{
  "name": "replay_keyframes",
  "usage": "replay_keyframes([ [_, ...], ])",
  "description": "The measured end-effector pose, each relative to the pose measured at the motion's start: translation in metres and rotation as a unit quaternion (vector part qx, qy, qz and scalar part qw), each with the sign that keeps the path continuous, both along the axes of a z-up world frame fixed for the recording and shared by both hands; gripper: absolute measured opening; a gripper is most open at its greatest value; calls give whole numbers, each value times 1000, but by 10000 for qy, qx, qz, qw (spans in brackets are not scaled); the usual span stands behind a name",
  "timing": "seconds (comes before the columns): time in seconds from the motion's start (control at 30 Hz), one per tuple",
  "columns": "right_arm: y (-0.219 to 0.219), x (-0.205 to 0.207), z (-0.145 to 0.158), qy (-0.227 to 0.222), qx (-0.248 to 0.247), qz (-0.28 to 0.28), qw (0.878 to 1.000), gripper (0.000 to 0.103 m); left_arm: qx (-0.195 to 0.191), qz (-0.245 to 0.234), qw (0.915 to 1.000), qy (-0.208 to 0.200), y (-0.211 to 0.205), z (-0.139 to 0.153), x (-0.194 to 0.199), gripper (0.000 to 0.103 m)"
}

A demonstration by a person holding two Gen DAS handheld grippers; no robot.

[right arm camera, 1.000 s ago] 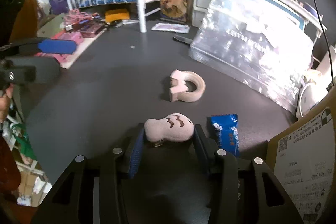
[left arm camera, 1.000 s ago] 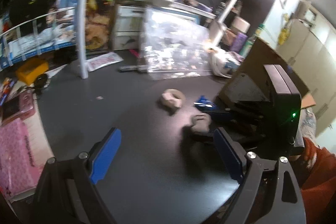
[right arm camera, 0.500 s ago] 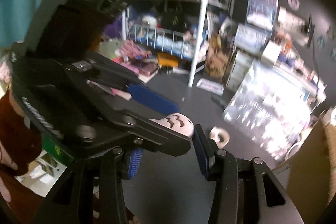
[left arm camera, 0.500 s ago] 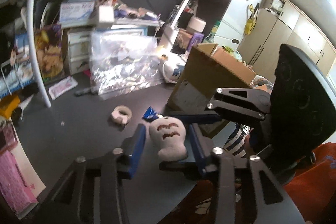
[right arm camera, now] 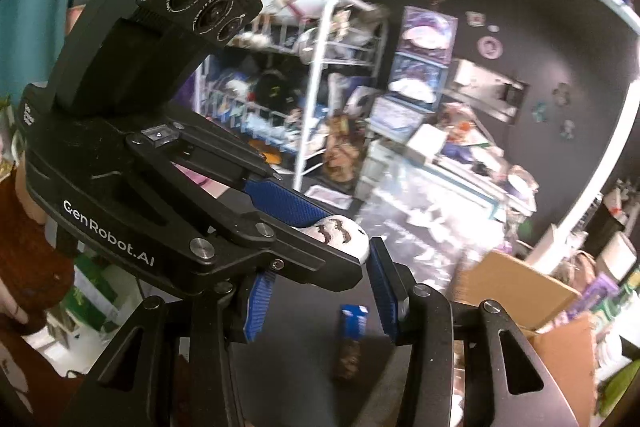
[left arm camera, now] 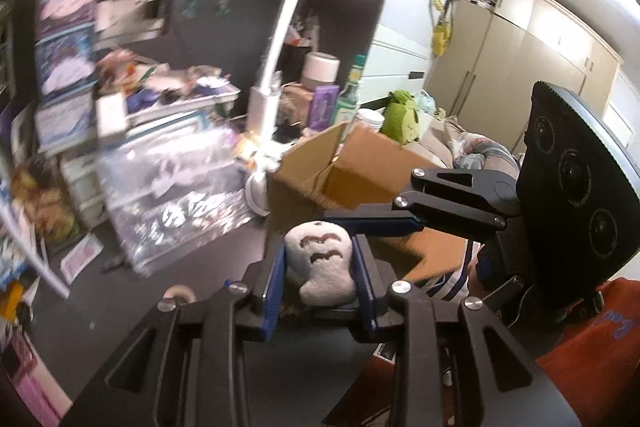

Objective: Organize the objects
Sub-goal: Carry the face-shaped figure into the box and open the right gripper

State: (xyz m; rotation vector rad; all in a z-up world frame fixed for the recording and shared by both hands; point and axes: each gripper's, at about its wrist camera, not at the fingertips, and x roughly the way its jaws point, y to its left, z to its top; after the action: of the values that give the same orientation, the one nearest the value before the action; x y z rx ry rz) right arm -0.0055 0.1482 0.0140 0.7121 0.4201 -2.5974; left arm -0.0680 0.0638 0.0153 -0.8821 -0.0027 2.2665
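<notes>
A small grey plush toy point(left arm camera: 322, 263) with brown marks is held in the air above the dark table. My left gripper point(left arm camera: 320, 279) is shut on it, blue pads against both its sides. In the right wrist view the plush toy point(right arm camera: 340, 235) sits between my right gripper's point(right arm camera: 320, 291) pads, which stand a little apart from it; the left gripper's body crosses in front and hides most of the toy. An open cardboard box point(left arm camera: 352, 171) stands just behind the toy. A tape roll point(left arm camera: 180, 293) and a blue packet point(right arm camera: 354, 319) lie on the table.
A clear plastic bag point(left arm camera: 176, 203) lies at the back of the table by a white lamp post point(left arm camera: 272, 75). White wire shelves point(right arm camera: 304, 115) full of items stand at the far left. A pink item point(left arm camera: 28, 383) lies at the table's left edge.
The right gripper lifted the plush toy off the table. The left gripper came in and closed on it. Both grippers rose and tilted upward toward the cardboard box.
</notes>
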Motion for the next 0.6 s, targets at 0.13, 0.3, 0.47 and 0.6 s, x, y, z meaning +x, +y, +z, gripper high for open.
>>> replay_keyframes([
  [0.13, 32, 3, 9, 24, -63, -277, 9996, 40, -43, -217, 9998, -16, 30, 6, -15, 29],
  [0.3, 71, 3, 11, -79, -195, -558, 9982, 40, -129, -484, 9986, -155, 66, 6, -35, 29],
  [0.47, 101, 4, 6, -240, -356, -767, 9961, 40, -270, -641, 9972, -286, 94, 2, -48, 29],
  [0.6, 113, 3, 2, -313, -432, -837, 9951, 41, -376, -665, 9965, -331, 104, -1, -51, 29],
])
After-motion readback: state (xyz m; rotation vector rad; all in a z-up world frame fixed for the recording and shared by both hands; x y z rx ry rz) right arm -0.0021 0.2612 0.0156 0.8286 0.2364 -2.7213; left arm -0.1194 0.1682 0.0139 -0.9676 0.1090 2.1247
